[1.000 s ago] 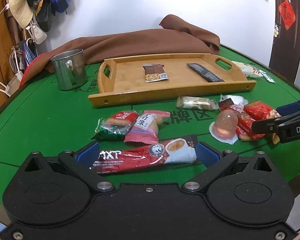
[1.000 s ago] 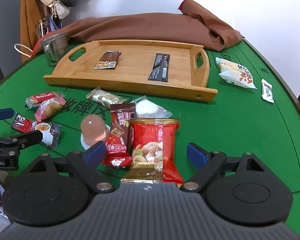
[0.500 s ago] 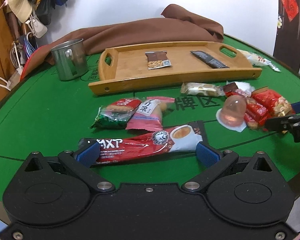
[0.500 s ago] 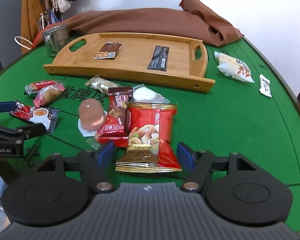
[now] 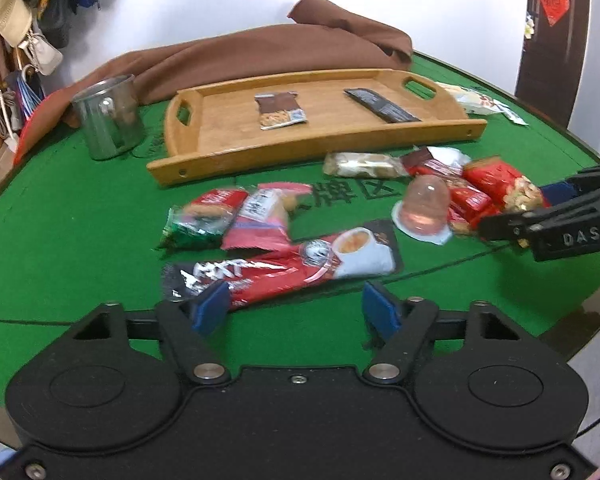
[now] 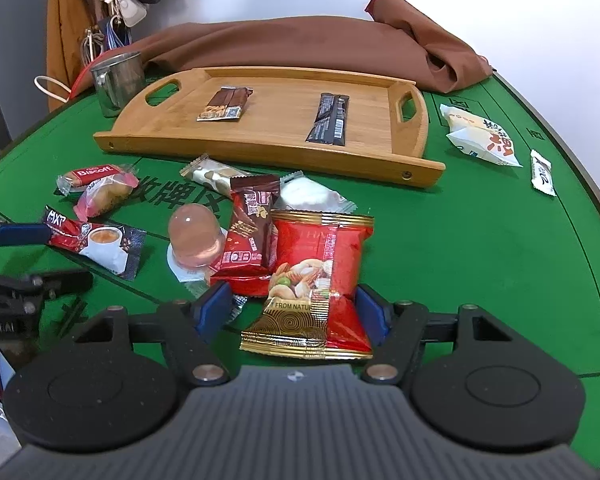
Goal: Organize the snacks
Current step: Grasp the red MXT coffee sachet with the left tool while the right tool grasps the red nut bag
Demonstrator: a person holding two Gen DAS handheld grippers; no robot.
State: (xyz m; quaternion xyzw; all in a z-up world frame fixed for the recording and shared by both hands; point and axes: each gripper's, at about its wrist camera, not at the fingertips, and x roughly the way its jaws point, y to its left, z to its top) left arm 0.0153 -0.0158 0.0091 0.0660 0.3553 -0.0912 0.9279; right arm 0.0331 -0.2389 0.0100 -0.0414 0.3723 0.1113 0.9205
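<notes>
On the green desk [image 5: 60, 216], your left hand-held gripper [image 5: 296, 306] has just been closing, its pads astride the red coffee sachet [image 5: 284, 264] without pressing it yet. To its right, your right hand-held gripper [image 6: 292, 306] flanks the red nut packet [image 6: 320, 276]; whether it grips, I cannot tell. The wooden tray [image 6: 260, 148] lies beyond.

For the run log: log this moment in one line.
left gripper: closing around coffee sachet | right gripper: around nut packet | tray: two bars
</notes>
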